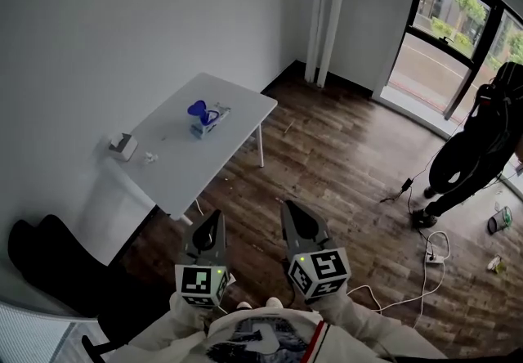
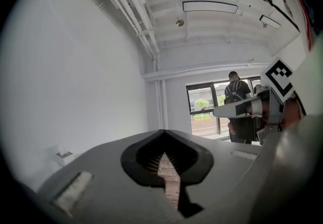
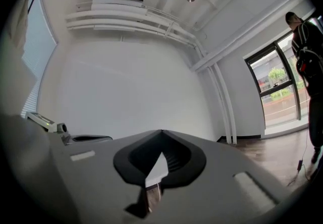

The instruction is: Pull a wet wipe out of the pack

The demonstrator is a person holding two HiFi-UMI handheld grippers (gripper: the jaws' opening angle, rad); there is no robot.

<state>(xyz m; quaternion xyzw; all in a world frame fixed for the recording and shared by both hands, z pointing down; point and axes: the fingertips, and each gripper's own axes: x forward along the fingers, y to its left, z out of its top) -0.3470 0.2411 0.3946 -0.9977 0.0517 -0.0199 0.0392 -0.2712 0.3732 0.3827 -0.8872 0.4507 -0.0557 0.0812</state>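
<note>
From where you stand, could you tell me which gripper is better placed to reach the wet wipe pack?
Left, slightly. The wet wipe pack lies on the white table ahead to the left, nearer the left gripper than the right gripper. Both are shut, empty and far from it.

No word, number or brand can be read. The only signs are black-and-white square code patterns on the cubes of the left gripper (image 1: 214,221) and right gripper (image 1: 288,212), lower centre of the head view. The dark print on the white shirt (image 1: 270,329) below them is illegible.
</note>
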